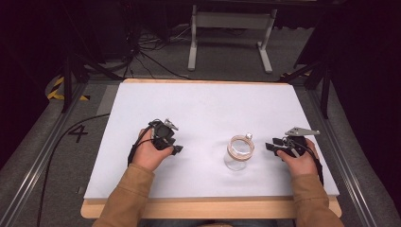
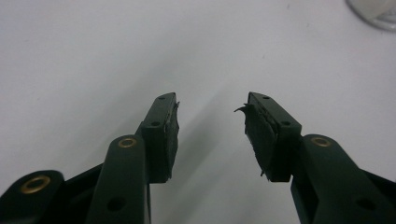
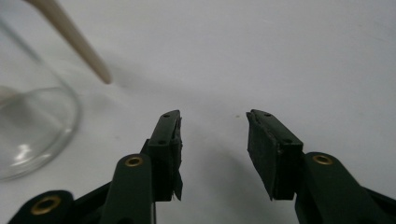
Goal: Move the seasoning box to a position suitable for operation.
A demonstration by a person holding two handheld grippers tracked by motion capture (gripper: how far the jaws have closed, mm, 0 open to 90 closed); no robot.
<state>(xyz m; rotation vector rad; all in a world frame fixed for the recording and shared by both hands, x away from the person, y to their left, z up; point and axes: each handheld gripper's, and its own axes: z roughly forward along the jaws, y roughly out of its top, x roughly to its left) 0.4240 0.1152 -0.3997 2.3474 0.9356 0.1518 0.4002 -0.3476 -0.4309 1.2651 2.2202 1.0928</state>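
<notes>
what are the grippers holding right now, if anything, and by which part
Nothing is held. The left gripper and right gripper both stand open over the white table, apart from the glass jar.

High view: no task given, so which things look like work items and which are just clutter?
Likely in play:
- glass jar, on the white mat between both hands
- small ring-like item at the jar's far rim; cannot tell what it is
- left gripper, jaws apart
- right gripper, jaws apart, nearer the jar

Lying about:
- white stand on the floor behind
- floor cables

Clear glass jar [image 1: 238, 153], white table [image 1: 208, 109], tan sleeves [image 1: 126, 201].
</notes>
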